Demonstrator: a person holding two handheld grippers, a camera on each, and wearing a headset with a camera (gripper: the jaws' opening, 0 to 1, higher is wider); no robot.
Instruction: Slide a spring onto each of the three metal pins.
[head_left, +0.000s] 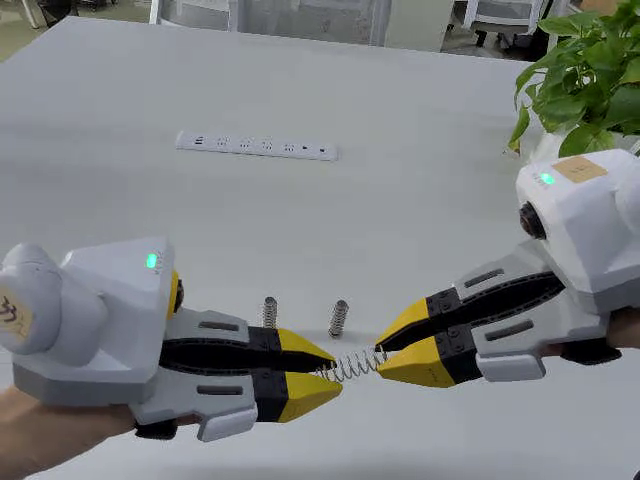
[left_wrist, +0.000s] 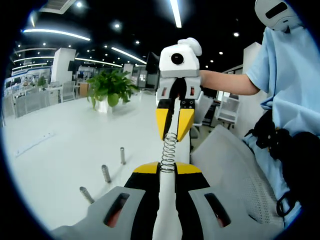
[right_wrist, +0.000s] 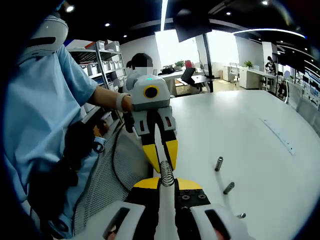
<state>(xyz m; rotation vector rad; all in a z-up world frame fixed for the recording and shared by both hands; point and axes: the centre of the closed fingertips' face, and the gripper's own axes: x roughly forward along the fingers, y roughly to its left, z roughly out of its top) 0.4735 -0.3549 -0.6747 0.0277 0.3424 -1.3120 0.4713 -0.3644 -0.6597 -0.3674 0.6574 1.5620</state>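
A steel spring (head_left: 352, 365) hangs level in the air between my two grippers. My left gripper (head_left: 332, 376) is shut on its left end and my right gripper (head_left: 382, 356) on its right end. In the left gripper view the spring (left_wrist: 169, 150) runs from my own jaws up to the right gripper's yellow tips (left_wrist: 174, 136). Behind the spring, two upright pins with springs on them (head_left: 269, 312) (head_left: 339, 318) stand on the table. A thinner, bare-looking third pin (left_wrist: 122, 155) stands farthest in the left gripper view and is the small stub (right_wrist: 242, 215) in the right gripper view.
A white power strip (head_left: 257, 146) lies on the grey table (head_left: 120, 130) further back. A potted plant (head_left: 585, 60) stands at the far right edge. A person in a light blue shirt (right_wrist: 45, 110) holds the grippers.
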